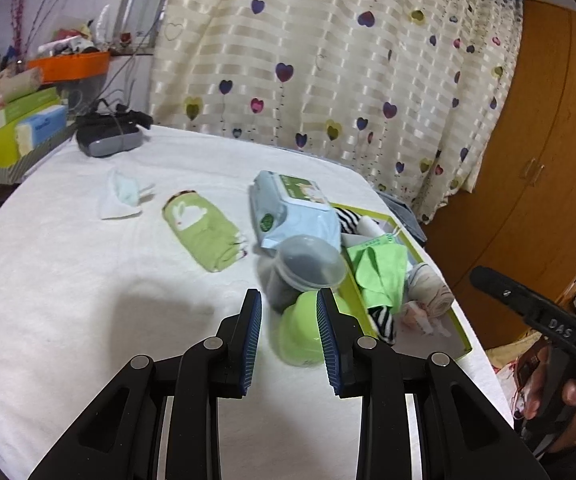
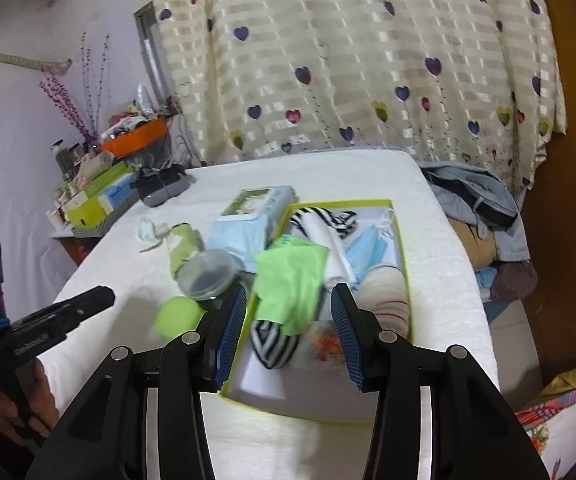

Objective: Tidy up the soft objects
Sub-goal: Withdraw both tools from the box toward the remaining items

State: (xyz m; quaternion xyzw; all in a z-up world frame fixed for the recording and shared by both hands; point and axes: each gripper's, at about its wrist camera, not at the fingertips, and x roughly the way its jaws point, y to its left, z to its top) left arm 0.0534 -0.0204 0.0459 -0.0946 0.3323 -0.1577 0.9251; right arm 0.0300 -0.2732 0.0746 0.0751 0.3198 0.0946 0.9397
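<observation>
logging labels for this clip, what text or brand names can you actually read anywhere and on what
"DAS": raised letters on the black handle of the right gripper, seen from the left wrist view.
Wet wipes pack: green label print too blurred to read.
Blue and white box on the side shelf: a blue word, too small to read.
Green packet in the tray: print unreadable.
</observation>
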